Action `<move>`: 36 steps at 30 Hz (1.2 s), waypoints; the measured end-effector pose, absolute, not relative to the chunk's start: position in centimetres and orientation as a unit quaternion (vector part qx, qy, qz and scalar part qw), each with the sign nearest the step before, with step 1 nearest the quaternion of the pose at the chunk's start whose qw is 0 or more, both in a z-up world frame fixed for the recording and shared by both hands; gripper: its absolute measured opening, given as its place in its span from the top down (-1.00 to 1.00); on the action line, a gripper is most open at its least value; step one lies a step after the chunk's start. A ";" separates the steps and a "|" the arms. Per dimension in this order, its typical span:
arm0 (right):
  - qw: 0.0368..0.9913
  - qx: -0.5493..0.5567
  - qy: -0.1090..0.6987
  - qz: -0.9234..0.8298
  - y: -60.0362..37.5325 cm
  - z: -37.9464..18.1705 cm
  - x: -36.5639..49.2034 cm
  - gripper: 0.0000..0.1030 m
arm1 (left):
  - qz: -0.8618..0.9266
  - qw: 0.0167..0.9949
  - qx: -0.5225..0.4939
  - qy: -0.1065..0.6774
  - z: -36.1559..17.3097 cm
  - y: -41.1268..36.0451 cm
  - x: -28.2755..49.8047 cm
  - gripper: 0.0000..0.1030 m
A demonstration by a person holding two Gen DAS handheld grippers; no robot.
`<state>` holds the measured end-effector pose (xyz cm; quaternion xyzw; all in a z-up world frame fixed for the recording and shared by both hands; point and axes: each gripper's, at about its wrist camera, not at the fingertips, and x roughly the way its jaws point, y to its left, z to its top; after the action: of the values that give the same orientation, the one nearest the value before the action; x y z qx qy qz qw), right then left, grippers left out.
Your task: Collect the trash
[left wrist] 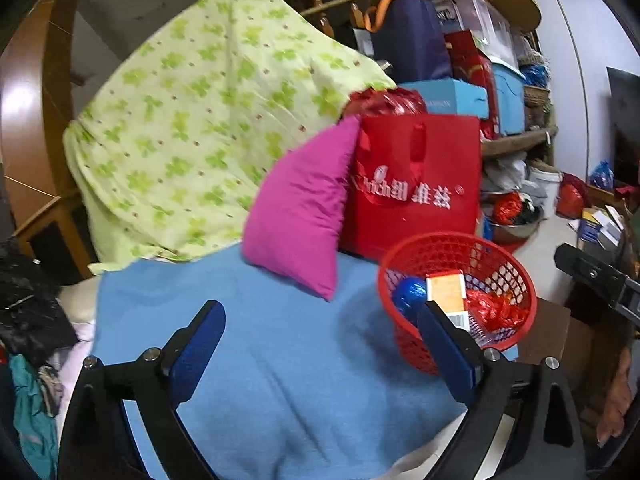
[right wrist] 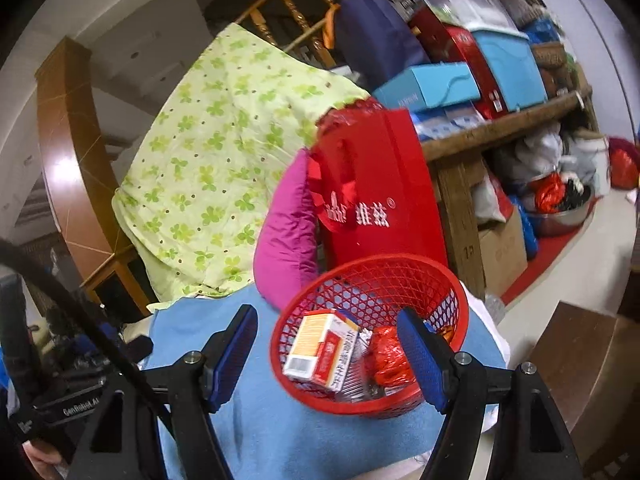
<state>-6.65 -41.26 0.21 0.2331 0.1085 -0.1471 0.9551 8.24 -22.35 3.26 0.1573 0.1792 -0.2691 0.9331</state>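
Red mesh basket (right wrist: 372,280) — upright on blue cloth (right wrist: 256,420) — holds trash.

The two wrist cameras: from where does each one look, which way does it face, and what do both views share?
Left wrist view: sits behind the open left gripper, looks slightly down over the blue cloth toward the pink pillow; the right gripper shows at the right edge.
Right wrist view: sits behind the open right gripper, faces the red basket from close; a hand shows at the lower left.
Shared: basket, pillow, red bag, green clover sheet.
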 end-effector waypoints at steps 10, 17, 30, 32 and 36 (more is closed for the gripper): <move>0.968 0.180 0.094 -0.144 -36.2 4.2 -8.0 -0.47 | -0.220 0.952 0.134 0.165 6.0 -17.5 7.0 -0.94; 0.973 0.144 0.091 -0.154 -32.9 6.4 -9.0 -0.48 | -0.184 0.962 0.121 0.161 7.1 -15.0 6.7 -0.94; 0.981 0.092 0.093 -0.142 -27.0 8.6 -9.1 -0.58 | -0.150 0.972 0.101 0.149 8.5 -10.6 5.5 -0.98; 0.982 0.083 0.093 -0.141 -26.2 8.8 -8.9 -0.60 | -0.145 0.973 0.097 0.149 8.6 -9.9 5.5 -0.98; 0.983 0.067 0.096 -0.143 -24.7 9.1 -8.3 -0.63 | -0.135 0.975 0.087 0.154 8.6 -8.4 5.7 -0.98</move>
<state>-8.32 -24.67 9.09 0.0669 0.0963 -0.1434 0.9827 5.68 -8.41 8.59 0.0874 0.1539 -0.1345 0.9750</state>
